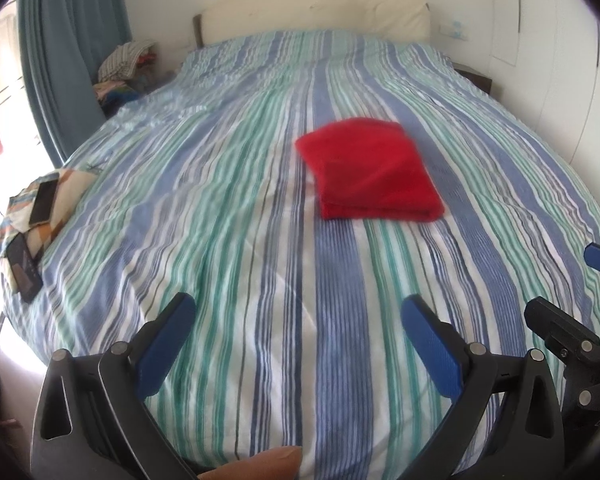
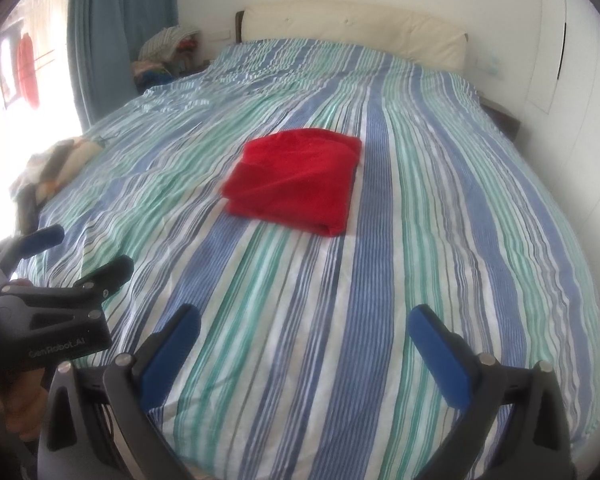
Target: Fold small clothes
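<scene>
Both claws (image 1: 298,312) (image 2: 304,322) wide apart, empty

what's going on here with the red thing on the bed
A person is folding small clothes with a gripper in each hand. The red cloth lies folded into a neat rectangle on the striped bed, and nothing is touching it. The left gripper and the right gripper both hover over the near end of the bed, short of the cloth, fingers wide open and empty. The fold looks done at this point.
</scene>
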`<state>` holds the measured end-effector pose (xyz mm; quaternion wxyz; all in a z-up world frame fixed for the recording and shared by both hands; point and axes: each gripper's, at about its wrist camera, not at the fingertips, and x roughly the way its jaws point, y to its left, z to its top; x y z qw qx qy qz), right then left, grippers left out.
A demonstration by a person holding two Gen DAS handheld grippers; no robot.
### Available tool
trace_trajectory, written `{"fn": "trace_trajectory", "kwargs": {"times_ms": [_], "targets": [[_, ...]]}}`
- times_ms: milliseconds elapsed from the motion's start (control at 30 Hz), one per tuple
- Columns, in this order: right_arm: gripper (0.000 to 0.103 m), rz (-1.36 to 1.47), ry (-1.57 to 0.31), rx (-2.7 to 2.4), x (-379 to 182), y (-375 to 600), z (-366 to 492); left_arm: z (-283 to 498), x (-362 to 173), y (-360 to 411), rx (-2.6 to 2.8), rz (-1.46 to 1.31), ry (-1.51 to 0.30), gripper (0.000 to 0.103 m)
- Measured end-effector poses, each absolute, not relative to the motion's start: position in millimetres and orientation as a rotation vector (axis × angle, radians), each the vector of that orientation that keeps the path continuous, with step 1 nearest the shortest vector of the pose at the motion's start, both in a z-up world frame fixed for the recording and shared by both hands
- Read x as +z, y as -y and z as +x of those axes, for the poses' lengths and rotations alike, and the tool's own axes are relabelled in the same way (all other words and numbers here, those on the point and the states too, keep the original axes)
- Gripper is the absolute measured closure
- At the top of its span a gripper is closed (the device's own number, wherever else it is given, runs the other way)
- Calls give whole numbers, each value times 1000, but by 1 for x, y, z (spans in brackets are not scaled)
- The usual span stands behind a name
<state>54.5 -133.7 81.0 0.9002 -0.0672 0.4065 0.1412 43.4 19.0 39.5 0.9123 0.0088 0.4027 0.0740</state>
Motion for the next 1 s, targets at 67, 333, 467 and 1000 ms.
{"fn": "trace_trajectory", "kwargs": {"times_ms": [67,333,467,1000], "targets": [[1,-137,-843,293,82,133,54,43,42,-18,149,17,-829,0],[1,-153,-839,259,91,131,55,49,44,-22,192,7,-848,0],[1,-163,-833,228,92,133,57,53,41,-21,199,15,-865,0],[1,-167,-853,206,86,141,61,51,44,-17,181,11,-841,0]]}}
